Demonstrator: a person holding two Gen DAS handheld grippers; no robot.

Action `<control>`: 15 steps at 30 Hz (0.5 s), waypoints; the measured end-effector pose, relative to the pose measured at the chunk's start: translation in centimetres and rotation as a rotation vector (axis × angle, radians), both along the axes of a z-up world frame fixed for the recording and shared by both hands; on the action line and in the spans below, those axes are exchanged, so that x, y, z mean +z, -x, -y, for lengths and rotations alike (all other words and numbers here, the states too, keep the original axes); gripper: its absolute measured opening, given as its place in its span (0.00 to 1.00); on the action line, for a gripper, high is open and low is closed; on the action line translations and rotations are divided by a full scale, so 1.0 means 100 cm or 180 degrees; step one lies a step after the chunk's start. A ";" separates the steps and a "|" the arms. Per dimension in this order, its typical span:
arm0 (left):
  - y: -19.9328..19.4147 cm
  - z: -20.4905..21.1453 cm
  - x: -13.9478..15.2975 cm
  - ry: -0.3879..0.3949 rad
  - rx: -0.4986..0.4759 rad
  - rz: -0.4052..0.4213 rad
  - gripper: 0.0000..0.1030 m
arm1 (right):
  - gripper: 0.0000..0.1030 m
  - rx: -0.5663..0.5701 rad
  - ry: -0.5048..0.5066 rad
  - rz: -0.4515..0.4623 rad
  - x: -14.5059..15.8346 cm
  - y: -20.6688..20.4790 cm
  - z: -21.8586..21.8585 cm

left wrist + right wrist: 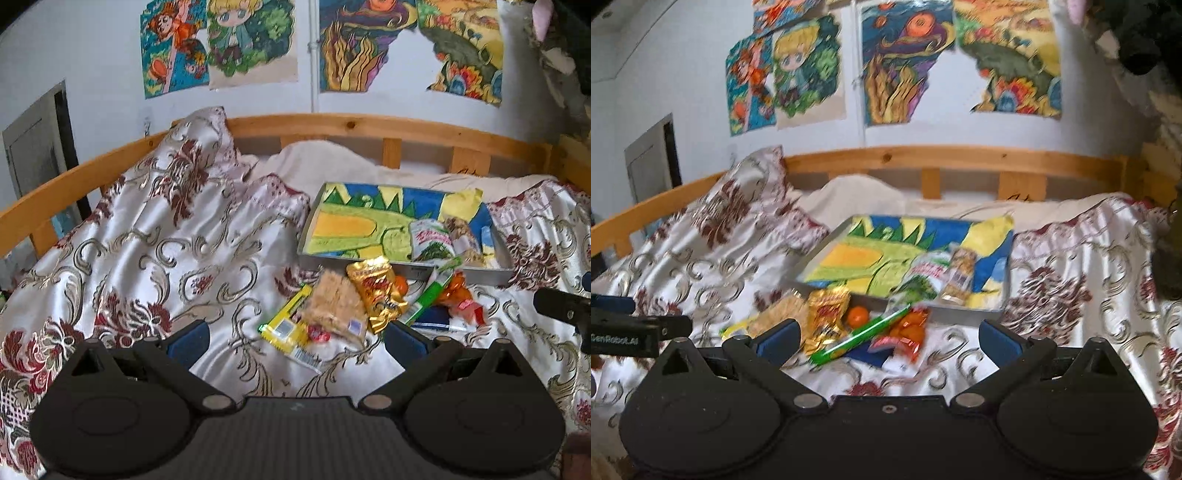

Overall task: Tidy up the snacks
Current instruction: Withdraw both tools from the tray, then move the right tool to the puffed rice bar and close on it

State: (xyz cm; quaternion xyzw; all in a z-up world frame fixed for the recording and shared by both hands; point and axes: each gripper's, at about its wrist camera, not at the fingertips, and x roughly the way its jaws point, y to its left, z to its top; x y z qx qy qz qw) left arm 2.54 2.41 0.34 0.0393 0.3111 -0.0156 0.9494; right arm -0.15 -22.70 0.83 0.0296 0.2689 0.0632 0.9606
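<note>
A: While both cams load, what's the surface?

B: Bed. Shiny white satin bedspread with maroon floral and grey scroll print [155, 243], rumpled, bunched high at the left. Pale wooden slatted bed rail [369, 127] curves behind it, white painted wall [92, 55] above with colourful cartoon paintings on paper [218, 44] stuck on, edges torn. Grey door [33, 155] far left.

A: Snacks?

B: Loose pile on the bedspread, just in front of a shallow grey rectangular tray lined with a blue, green and yellow drawing [321, 218]. Pile: yellow flat packet with a barcode [286, 326], clear bag of beige crumbly snack [334, 306] lying over it, crinkled gold foil pouch [376, 291], long green stick pack [432, 293] leaning onto the tray's front wall, small orange round fruit [857, 316], orange-red wrapped sweets [461, 299], dark blue flat pack [436, 317] under them.

A: Anything in the tray?

B: Two, right end: white-and-green printed pouch [430, 240] and a clear tube-like pack of brownish snack [463, 232] touching it.

A: Grippers?

B: Left gripper [295, 338] fingers spread wide, nothing between the blue pads, above the pile's near-left side. Right gripper [886, 338] also spread, holding nothing, over the pile's near edge. Right view is blurry.
</note>
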 end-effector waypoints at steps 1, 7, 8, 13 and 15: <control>0.000 0.001 -0.001 -0.0047 0.0002 -0.0008 1.00 | 0.99 0.0029 -0.0006 -0.0025 -0.002 -0.001 -0.002; -0.003 0.005 -0.008 -0.0194 -0.0043 -0.0117 1.00 | 0.99 0.0120 0.0037 -0.0128 -0.007 -0.004 -0.012; -0.003 0.005 -0.008 -0.0193 -0.0042 -0.0153 1.00 | 0.99 0.0125 0.0036 -0.0151 -0.009 -0.005 -0.012; -0.007 0.004 -0.008 -0.0184 0.0023 -0.0245 1.00 | 0.99 0.0094 0.0008 -0.0257 -0.013 -0.011 -0.014; -0.008 0.001 -0.008 -0.0150 0.0061 -0.0283 1.00 | 0.99 0.0082 0.0008 -0.0301 -0.015 -0.014 -0.015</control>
